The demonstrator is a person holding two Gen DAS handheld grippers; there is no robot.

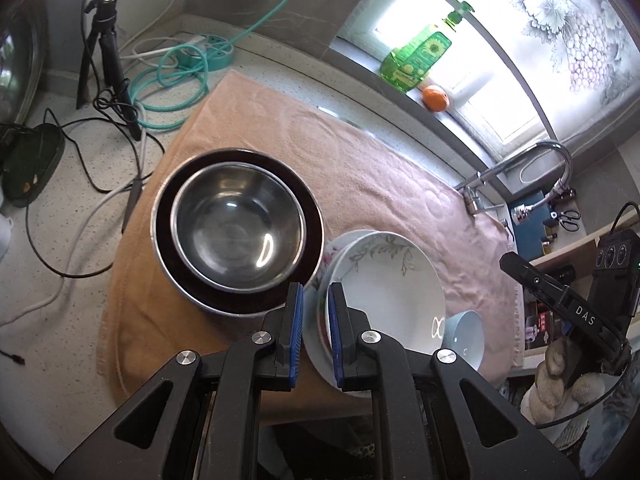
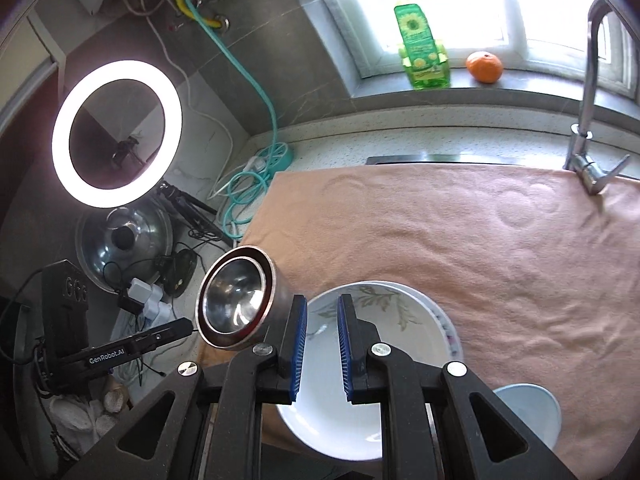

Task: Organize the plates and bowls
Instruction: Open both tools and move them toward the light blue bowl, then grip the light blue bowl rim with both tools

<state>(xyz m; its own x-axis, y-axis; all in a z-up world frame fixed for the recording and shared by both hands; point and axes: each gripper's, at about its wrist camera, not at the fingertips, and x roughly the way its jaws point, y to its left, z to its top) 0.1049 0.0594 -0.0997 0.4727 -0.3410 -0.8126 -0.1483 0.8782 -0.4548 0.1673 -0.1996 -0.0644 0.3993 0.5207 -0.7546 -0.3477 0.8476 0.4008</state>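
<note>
both sets of jaws are standing nearly closed with nothing between their blue pads: the left gripper (image 1: 314, 336) is hovering over the near edge of the stacked white plates (image 1: 394, 280), and the right gripper (image 2: 322, 346) is hanging above the same stack (image 2: 372, 312). the plates are lying on the pink towel (image 1: 360, 160) just beside the two nested steel bowls (image 1: 238, 226), with a small pale blue bowl (image 1: 466, 334) touching the stack's other side. around them, a tap (image 2: 588, 80) is rising at the towel's far corner, a green bottle (image 2: 422, 48) and an orange (image 2: 484, 66) are sitting on the sill, and a ring light (image 2: 116, 132) is glowing over tangled cables.
</note>
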